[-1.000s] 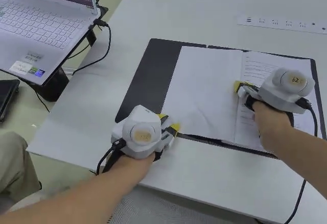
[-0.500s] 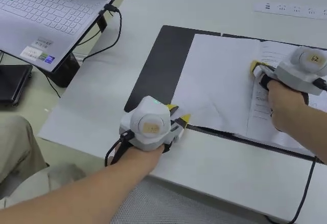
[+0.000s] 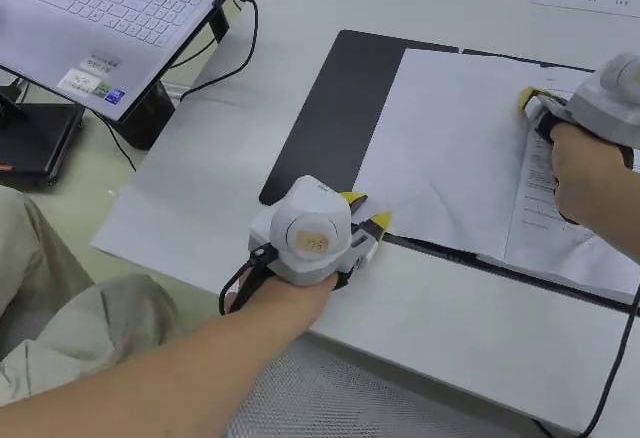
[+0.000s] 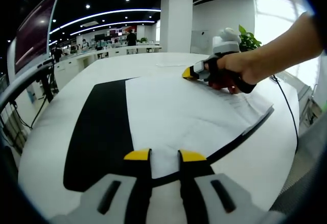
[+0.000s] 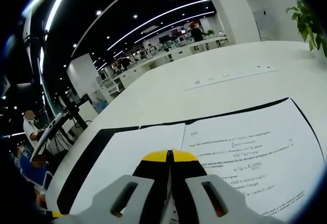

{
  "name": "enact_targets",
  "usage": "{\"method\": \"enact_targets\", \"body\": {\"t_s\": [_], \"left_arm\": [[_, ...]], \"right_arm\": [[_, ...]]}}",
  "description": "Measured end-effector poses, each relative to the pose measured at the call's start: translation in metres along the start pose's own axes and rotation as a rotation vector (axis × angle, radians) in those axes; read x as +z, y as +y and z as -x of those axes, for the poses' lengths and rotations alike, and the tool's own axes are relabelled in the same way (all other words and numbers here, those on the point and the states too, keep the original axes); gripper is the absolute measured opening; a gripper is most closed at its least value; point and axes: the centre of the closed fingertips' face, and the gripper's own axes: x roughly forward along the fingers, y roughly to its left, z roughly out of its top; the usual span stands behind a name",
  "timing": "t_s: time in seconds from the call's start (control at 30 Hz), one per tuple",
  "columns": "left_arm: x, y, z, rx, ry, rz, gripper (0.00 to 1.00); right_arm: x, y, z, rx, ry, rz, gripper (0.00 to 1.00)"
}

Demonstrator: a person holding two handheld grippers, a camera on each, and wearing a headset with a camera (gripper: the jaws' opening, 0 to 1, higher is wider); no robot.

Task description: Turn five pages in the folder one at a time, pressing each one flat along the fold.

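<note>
1. Folder (image 3: 330,108): lying open on the table (image 3: 200,198).
2. Sliding right gripper (image 3: 528,99), jaws together, farther up the fold (image 3: 517,173).
3. Keeping left gripper (image 3: 367,211), jaws narrowly parted, at page's (image 3: 450,148) near corner.

- Open flat folder (image 3: 330,118): matt black inside cover on the left, with a black edge along the near side.
- Turned sheet of paper (image 3: 450,148): plain white, with no print.
- Printed sheet of paper (image 3: 548,213) on the right: white with rows of fine black text.
- Left gripper (image 3: 367,211): pale grey shell and black jaws tipped in yellow.
- Right gripper (image 3: 530,98): the same pale grey, black and yellow.
- Smooth tabletop (image 3: 420,338): white.
- Open laptop (image 3: 110,8) at far left: silver-white with white keys and small blue and green stickers.
</note>
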Motion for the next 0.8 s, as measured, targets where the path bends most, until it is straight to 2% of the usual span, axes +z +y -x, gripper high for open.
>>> {"method": "enact_targets", "body": {"t_s": [0.2, 0.33, 0.43, 0.53, 0.8], "left_arm": [[0.0, 0.0, 0.0, 0.0, -0.001, -0.002, 0.19], [0.001, 0.0, 0.0, 0.0, -0.001, -0.001, 0.19], [0.001, 0.0, 0.0, 0.0, -0.001, -0.002, 0.19], [0.001, 0.0, 0.0, 0.0, -0.002, -0.003, 0.19], [0.001, -0.001, 0.0, 0.0, -0.007, -0.004, 0.19]], "right_arm": [[0.003, -0.005, -0.009, -0.006, -0.002, 0.016, 0.0], [0.01, -0.011, -0.026, -0.014, -0.002, 0.054, 0.0], [0.01, -0.011, -0.027, -0.019, -0.002, 0.072, 0.0], [0.017, -0.018, -0.037, -0.022, -0.005, 0.058, 0.0], [0.022, -0.021, -0.044, -0.016, -0.009, 0.043, 0.0]]}}
